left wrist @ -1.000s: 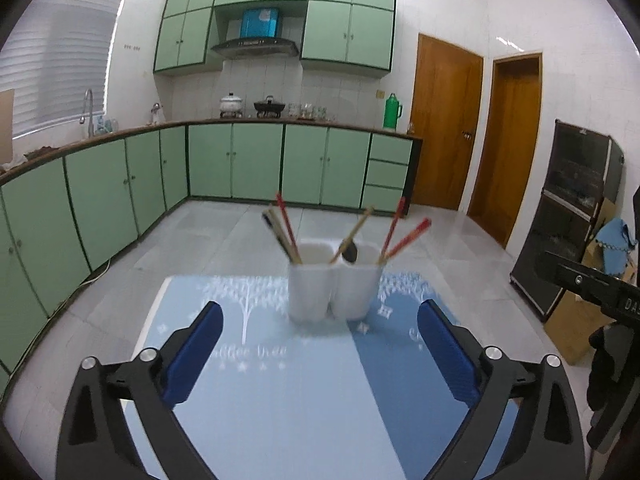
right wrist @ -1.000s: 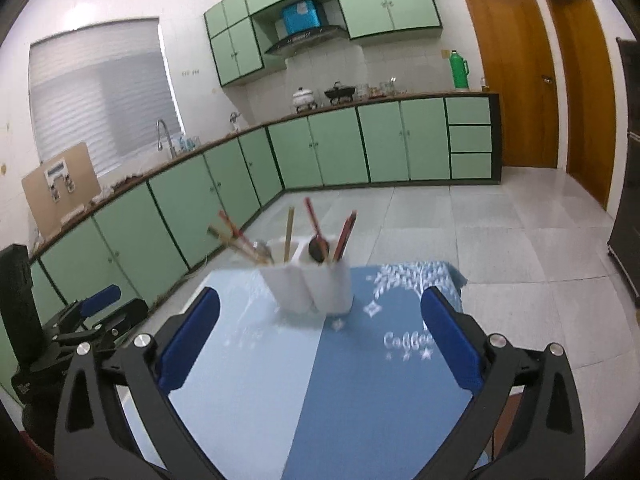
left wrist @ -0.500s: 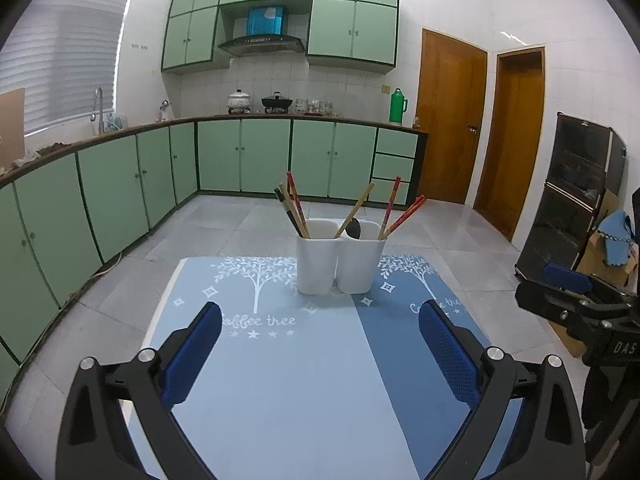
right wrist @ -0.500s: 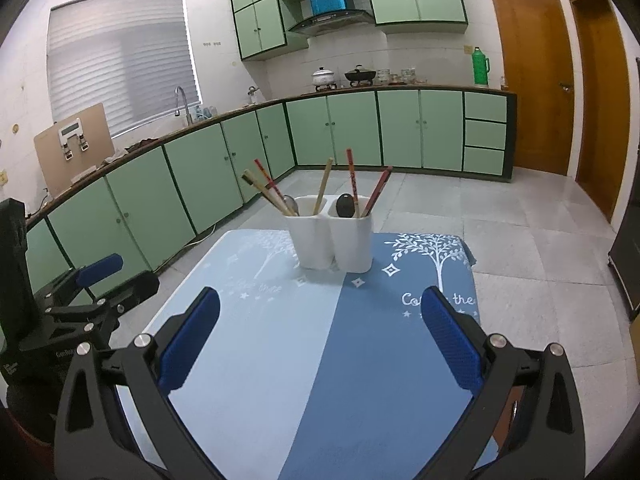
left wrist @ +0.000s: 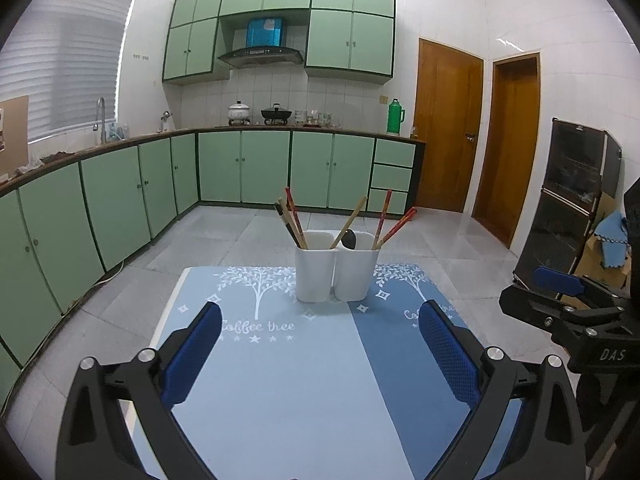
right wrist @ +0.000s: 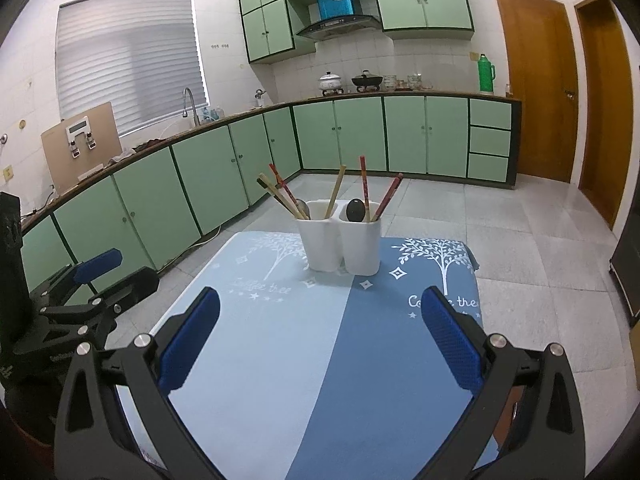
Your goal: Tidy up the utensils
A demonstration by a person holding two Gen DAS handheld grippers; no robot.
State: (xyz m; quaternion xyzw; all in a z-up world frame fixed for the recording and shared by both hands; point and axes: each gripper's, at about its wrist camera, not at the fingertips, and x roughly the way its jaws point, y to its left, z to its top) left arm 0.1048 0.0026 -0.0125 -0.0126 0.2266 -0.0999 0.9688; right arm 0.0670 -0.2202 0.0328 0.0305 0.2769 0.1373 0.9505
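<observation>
grippers, left (left wrist: 320, 344) and right (right wrist: 320, 328), both spread and empty, have drawn back from the holder (left wrist: 337, 266) at the mat's (left wrist: 280, 380) far end, chopsticks (left wrist: 290, 218) standing inside, so sorting looks finished.

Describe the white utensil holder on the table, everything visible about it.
The white two-compartment utensil holder looks like glossy plastic or ceramic, two rounded cups joined side by side. It stands upright at the far end of the blue tree-print tablecloth, touching only the cloth. Red and tan wooden chopsticks lean out of both compartments, and a dark spoon sits in the right one. Neither hand-held gripper touches it.
</observation>
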